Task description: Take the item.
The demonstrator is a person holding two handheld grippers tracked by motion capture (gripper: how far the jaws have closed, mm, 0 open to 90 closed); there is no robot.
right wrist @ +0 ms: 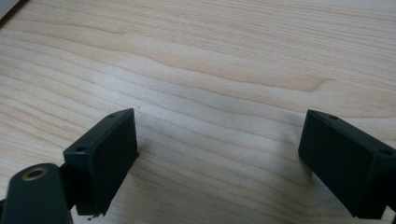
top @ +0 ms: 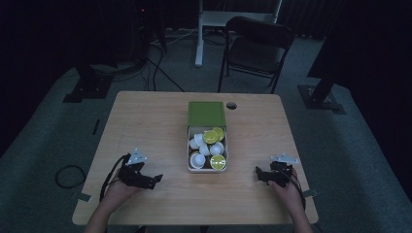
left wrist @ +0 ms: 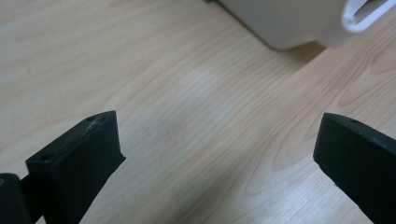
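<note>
Two grippers rest low on the wooden table (top: 145, 126), one at each near corner, with a box (top: 207, 145) standing between them at the middle. You hold the left gripper (top: 156, 178) with its jaws spread wide over bare wood, nothing between them; the left gripper view shows the box's pale rounded corner (left wrist: 299, 23) just ahead. Your right gripper (top: 258, 174) is likewise released, jaws wide apart above bare table, well apart from the box.

Box: a white tray, its far half covered by a green lid (top: 206, 113), its near half open. Judged from its look it is thin plastic or card, light, stiff enough to slide but liable to skate on the smooth wood. Take it by a side wall, or steady it with one gripper while the other works inside.

Cups (top: 208, 148): small white single-serve pots heaped loosely in the open half, some on their sides, a few showing yellow-green foil tops (top: 218, 162). Expect them to be very light, thin-walled and easily dented, the foil easy to puncture. Grip each across its body with gentle pressure, not on the foil; the topmost and nearest ones look easiest to reach. Their exact number cannot be told in this dim light.
</note>
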